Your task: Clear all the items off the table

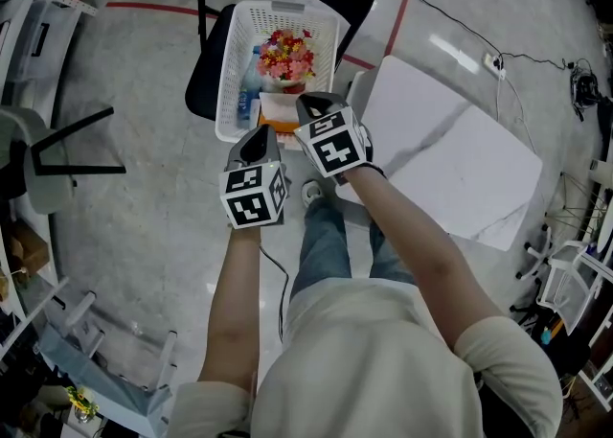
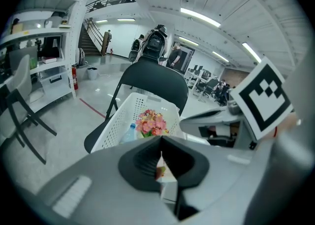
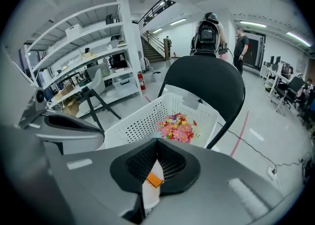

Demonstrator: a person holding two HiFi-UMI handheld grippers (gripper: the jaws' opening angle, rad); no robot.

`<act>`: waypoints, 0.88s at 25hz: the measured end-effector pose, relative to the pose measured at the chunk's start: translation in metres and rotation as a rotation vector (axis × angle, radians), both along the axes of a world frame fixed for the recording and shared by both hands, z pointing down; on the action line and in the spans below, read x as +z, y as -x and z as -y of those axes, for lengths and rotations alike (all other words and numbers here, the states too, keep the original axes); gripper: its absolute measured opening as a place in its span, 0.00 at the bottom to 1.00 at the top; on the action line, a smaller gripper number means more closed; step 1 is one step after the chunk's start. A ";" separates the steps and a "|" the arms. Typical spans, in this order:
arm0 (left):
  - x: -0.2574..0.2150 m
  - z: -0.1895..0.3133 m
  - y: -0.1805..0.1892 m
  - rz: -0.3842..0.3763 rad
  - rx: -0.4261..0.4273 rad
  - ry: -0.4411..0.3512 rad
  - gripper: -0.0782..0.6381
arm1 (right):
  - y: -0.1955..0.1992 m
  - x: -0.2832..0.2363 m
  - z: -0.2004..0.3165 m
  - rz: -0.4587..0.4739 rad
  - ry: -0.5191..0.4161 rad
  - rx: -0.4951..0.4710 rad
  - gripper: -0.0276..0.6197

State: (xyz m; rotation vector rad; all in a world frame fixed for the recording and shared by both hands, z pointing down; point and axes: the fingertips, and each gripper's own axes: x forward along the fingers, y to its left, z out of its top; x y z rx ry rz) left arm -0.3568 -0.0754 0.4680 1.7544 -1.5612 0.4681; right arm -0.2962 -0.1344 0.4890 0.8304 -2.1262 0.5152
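White basket on chair holding flowers, bottle, orange box, left tongs and right tongs closed, empty, angled down above

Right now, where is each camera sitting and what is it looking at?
Head view: on the person's head, looking steeply down; shows both forearms, the left gripper and the right gripper.
Left gripper view: on the left gripper, facing the basket along its shut jaws.
Right gripper view: on the right gripper, likewise.
All three share the basket's flowers.
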 end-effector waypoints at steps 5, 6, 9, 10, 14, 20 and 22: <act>-0.009 -0.003 -0.009 0.002 0.010 -0.011 0.12 | -0.014 -0.007 -0.007 0.008 -0.006 0.020 0.04; -0.011 -0.004 -0.012 0.002 0.013 -0.012 0.12 | -0.017 -0.008 -0.009 0.010 -0.005 0.028 0.04; -0.016 -0.009 -0.022 0.000 0.028 -0.015 0.12 | -0.028 -0.014 -0.016 0.013 -0.005 0.049 0.04; -0.018 -0.011 -0.026 0.000 0.035 -0.016 0.12 | -0.032 -0.017 -0.018 0.015 -0.006 0.056 0.04; -0.023 -0.020 -0.040 0.000 0.065 -0.018 0.12 | -0.047 -0.026 -0.027 0.042 -0.010 0.090 0.04; -0.030 -0.036 -0.067 -0.001 0.122 -0.023 0.12 | -0.077 -0.039 -0.044 0.047 -0.028 0.147 0.04; -0.032 -0.042 -0.076 -0.001 0.139 -0.023 0.12 | -0.087 -0.044 -0.050 0.053 -0.036 0.166 0.04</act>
